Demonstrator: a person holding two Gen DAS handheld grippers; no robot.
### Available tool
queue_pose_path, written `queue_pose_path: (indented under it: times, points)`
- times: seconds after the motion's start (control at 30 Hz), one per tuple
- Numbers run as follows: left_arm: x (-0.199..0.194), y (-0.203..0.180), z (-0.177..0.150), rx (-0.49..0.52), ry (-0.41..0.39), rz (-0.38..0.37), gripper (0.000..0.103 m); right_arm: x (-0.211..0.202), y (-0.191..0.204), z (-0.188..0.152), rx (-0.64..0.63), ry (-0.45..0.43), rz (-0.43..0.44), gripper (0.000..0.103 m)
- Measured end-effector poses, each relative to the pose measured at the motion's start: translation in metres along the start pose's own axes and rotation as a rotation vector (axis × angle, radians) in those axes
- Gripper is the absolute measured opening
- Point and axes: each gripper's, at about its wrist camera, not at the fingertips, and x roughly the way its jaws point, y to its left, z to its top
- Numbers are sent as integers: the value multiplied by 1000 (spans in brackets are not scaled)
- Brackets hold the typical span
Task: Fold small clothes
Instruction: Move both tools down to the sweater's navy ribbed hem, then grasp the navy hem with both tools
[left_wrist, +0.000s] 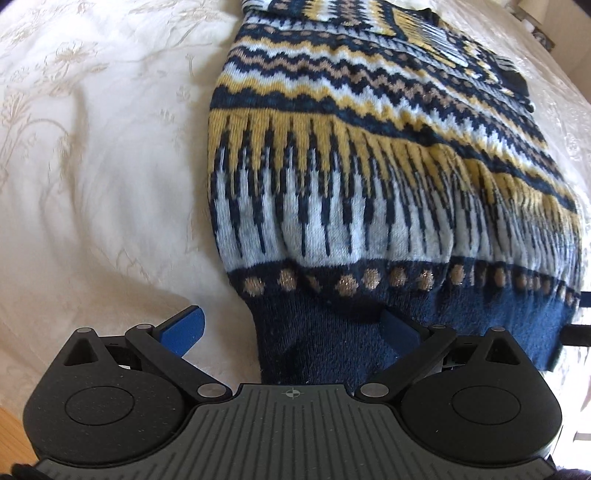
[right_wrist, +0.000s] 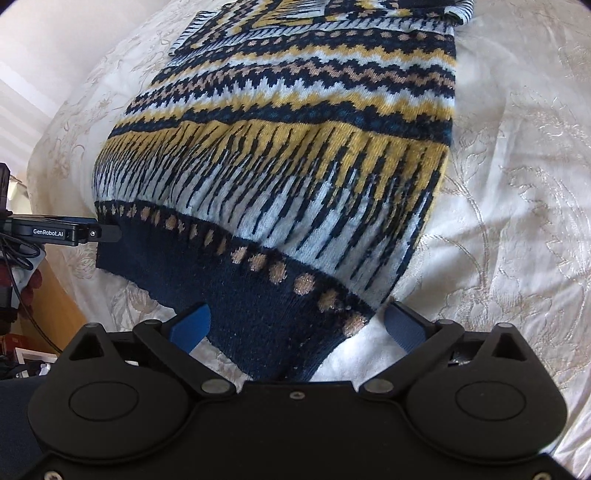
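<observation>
Sweater (left_wrist: 369, 147) lay flat on bedspread (left_wrist: 92, 166), hem at 6 o'clock. We had left gripper (left_wrist: 291, 332) and right gripper (right_wrist: 295, 325) spread wide, each straddling a hem corner, unclamped.

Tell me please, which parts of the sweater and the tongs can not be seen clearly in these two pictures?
- Sweater neckline and shoulders: cut off by the top edge in both wrist views.
- Sleeves: only folded parts show near the top, and their ends cannot be followed.
- Hem corners: the near tip of each runs under the tongs' black body, left tongs and right tongs.
- Underside of the sweater on the bedspread: hidden by the knit itself.
</observation>
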Motion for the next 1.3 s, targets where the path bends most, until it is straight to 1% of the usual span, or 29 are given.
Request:
queue_pose_path:
  times: [0.1,0.2,0.37,0.47,0.57,0.63,0.7,0.77,0.83,0.87,0.93,0.97,1.03,1.13,1.3]
  points:
    - [6,-1,-3,-10,7,5,102,4,0,0,-15,-3,-5,103]
    - [8,-3,-4,17,2,9,102,5,0,-2,-13,-14,-9,103]
    - [9,1,-3,37,0,-13,102,4,1,-8,8,-57,-25,103]
    - [9,3,-4,59,-5,-19,103,6,6,-13,15,-89,-63,103]
    - [10,1,-5,71,-23,-10,103,11,14,-17,7,-121,-123,103]
    - [9,-5,-11,91,-45,11,103,16,24,-18,-53,-105,-178,103]
    - [9,-11,-15,136,-51,37,103,21,34,-16,-111,-70,-226,103]
    - [11,-16,-17,169,-49,50,103,21,37,-14,-108,-57,-236,103]
    - [9,-15,-18,165,-55,40,101,19,35,-13,-65,-61,-217,103]
    - [8,-14,-18,159,-59,29,100,17,34,-13,-43,-65,-207,103]
    - [4,-11,-20,162,-74,18,88,15,32,-13,-2,-73,-188,100]
    - [2,-10,-21,165,-80,8,85,13,31,-14,14,-76,-181,98]
    - [-4,-6,-23,173,-92,-16,73,11,30,-17,48,-77,-161,88]
    - [-14,4,-27,168,-102,-48,62,8,28,-23,97,-84,-140,81]
    - [-17,11,-23,156,-107,-90,53,3,25,-31,145,-100,-130,76]
